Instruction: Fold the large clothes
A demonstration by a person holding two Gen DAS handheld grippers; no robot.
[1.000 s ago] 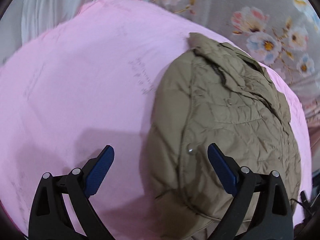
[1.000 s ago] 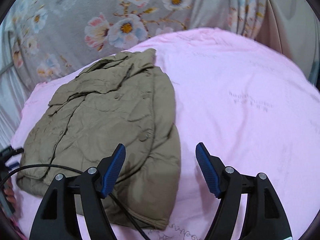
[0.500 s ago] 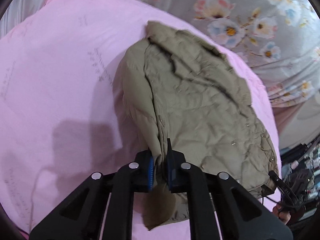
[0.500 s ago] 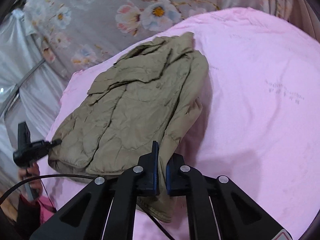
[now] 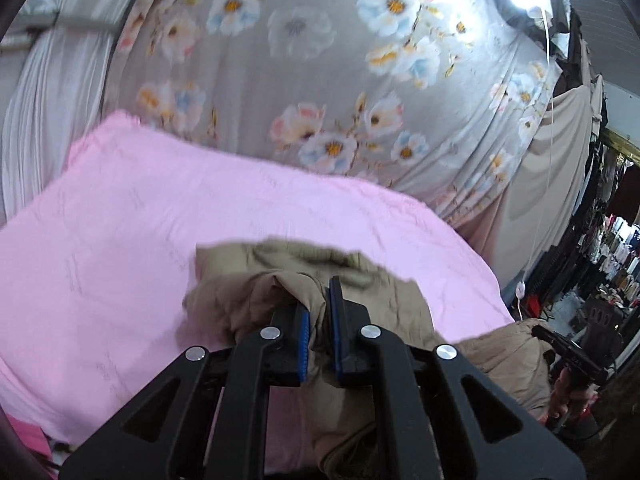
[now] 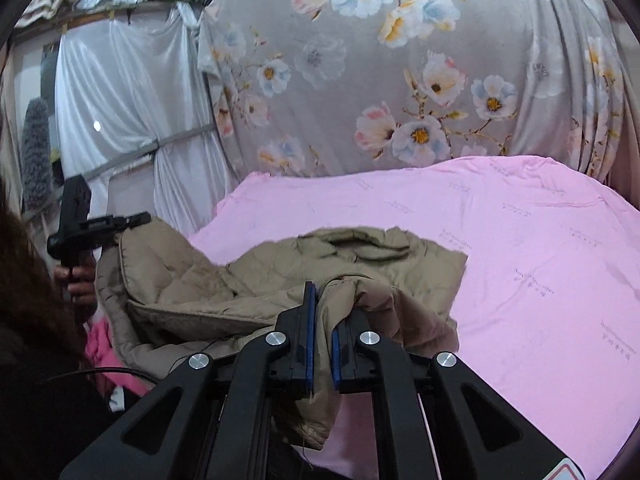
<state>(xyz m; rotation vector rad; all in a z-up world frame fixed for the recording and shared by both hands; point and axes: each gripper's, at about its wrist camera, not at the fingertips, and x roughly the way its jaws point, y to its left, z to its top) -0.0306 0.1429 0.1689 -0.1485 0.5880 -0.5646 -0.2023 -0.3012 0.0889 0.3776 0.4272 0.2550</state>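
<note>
An olive quilted jacket (image 5: 360, 272) is raised by its near edge above the pink bedsheet (image 5: 140, 240), its far part still resting on the sheet. My left gripper (image 5: 318, 304) is shut on a bunched fold of that edge, and fabric hangs below the blue pads. In the right wrist view the jacket (image 6: 360, 256) sags between both hands, and my right gripper (image 6: 323, 308) is shut on another fold of the edge. The left gripper (image 6: 80, 220) appears there at the left in a hand (image 6: 78, 280), at the jacket's lifted corner.
A grey floral curtain (image 6: 400, 80) hangs behind the bed, with white drapes (image 6: 120, 100) to its left. Racks of clothes (image 5: 616, 248) fill the room at the far right. The pink sheet (image 6: 540, 280) stretches to the right of the jacket.
Both grippers went from open over the flat jacket to shut on its near edge. They then rose, lifting that edge off the sheet, and the views tilted up towards the curtain.
</note>
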